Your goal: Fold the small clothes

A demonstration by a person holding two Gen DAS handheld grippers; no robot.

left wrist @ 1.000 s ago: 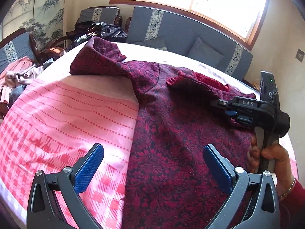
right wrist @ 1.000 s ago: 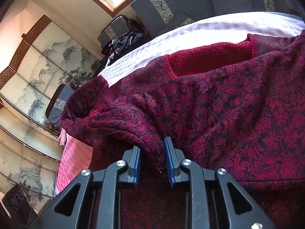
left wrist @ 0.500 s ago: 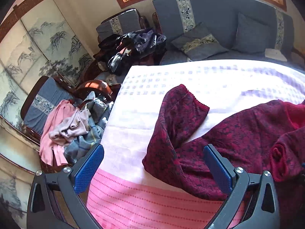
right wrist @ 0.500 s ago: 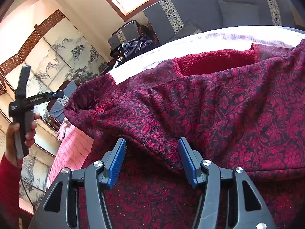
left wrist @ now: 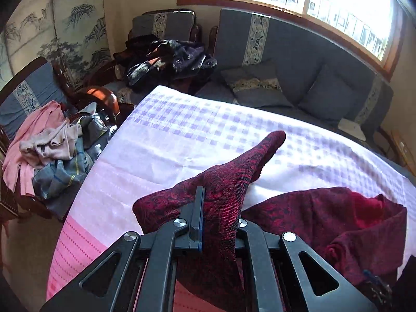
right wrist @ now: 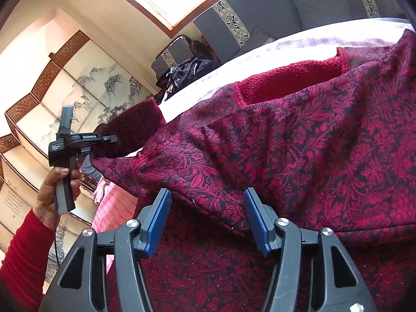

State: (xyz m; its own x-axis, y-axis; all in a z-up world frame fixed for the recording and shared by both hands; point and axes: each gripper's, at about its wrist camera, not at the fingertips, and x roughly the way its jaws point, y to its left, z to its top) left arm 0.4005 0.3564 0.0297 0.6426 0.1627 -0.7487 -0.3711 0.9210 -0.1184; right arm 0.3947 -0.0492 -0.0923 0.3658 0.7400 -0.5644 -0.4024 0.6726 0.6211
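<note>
A dark red flower-patterned garment [right wrist: 299,140] lies spread on the checked tablecloth [left wrist: 182,135]. Its sleeve [left wrist: 234,171] is lifted off the cloth, with my left gripper [left wrist: 205,202] shut on it near the cuff end. From the right wrist view the left gripper [right wrist: 104,139] appears at the far left, held by a hand [right wrist: 52,189] in a red sleeve and pinching that sleeve. My right gripper [right wrist: 208,208] stands open low over the garment's body. A folded edge of fabric [right wrist: 215,202] lies between its blue pads [right wrist: 158,221] without being pressed.
A grey sofa [left wrist: 299,59] with cushions runs behind the table under the window. Chairs at the left hold a dark clothes pile [left wrist: 169,59] and a pink and grey pile [left wrist: 52,145]. A painted folding screen [right wrist: 85,85] stands at the left.
My left gripper swung to the sleeve, shut on it and lifted it. My right gripper opened and let go of the fabric fold it had pinched.
</note>
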